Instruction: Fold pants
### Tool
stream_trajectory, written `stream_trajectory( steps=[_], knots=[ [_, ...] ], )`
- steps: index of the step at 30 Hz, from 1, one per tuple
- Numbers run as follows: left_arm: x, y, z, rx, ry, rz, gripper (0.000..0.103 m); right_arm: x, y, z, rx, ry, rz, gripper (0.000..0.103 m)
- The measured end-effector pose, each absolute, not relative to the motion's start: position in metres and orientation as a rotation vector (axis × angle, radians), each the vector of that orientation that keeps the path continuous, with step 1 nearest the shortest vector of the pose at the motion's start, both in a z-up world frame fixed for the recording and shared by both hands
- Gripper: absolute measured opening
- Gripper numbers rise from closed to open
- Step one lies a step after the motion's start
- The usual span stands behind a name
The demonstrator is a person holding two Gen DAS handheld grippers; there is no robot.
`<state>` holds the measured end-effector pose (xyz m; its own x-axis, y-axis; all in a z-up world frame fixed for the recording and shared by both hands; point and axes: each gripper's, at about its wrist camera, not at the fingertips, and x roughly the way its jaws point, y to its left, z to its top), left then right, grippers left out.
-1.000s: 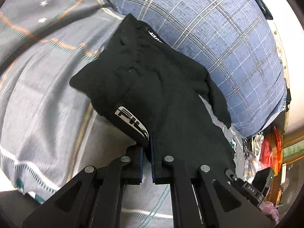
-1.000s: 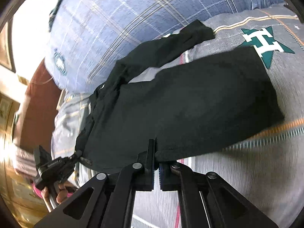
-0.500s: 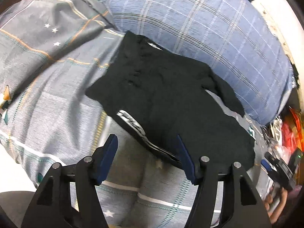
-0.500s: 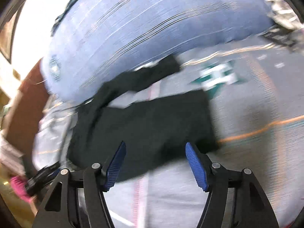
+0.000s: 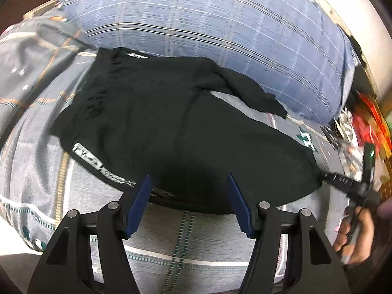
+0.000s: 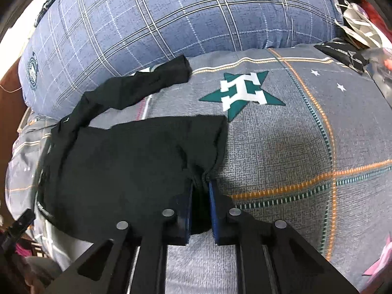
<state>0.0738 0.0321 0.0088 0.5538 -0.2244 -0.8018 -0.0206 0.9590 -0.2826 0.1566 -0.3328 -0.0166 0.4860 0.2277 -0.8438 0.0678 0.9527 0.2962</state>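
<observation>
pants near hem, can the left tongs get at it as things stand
Probably yes. The left tongs are open and empty, with the near edge of the black pants lying flat on the bedspread right between the fingers; nothing covers it. The right tongs pinch another corner.

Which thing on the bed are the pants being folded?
Start at the big blue plaid pillow. Just below it, on the grey patterned bedsheet, lie the black pants, their corner pinched by the right hand-held gripper. Nothing else there is plain black cloth.
</observation>
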Motion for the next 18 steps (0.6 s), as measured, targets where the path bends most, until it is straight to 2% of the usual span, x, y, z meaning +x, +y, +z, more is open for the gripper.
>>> stream_trajectory(
  steps=[2,4,6,8,10,13,18],
  knots=[
    [0.085,0.022,0.017,-0.234,0.994,-0.138,0.062,0.160,-0.331,-0.004,0.244,1.086,0.112,0.014],
    [0.108,0.011,0.028,-0.214,1.015,-0.172,0.062,0.169,-0.324,-0.005,0.152,1.136,0.098,0.040],
    [0.130,0.003,0.035,-0.210,1.036,-0.207,0.062,0.175,-0.323,0.000,0.146,1.143,0.128,0.051],
    [0.155,-0.005,0.041,-0.204,1.048,-0.237,0.062,0.183,-0.326,0.020,0.205,1.084,0.206,0.057],
    [0.186,-0.010,0.044,-0.183,1.041,-0.244,0.062,0.202,-0.321,0.042,0.209,1.022,0.250,0.087],
    [0.216,-0.009,0.040,-0.187,1.000,-0.238,0.062,0.258,-0.311,0.047,0.228,1.008,0.303,0.088],
    [0.226,-0.001,0.014,-0.228,1.082,-0.265,0.062,0.351,-0.318,-0.003,0.348,1.070,0.316,0.082]
  ],
)
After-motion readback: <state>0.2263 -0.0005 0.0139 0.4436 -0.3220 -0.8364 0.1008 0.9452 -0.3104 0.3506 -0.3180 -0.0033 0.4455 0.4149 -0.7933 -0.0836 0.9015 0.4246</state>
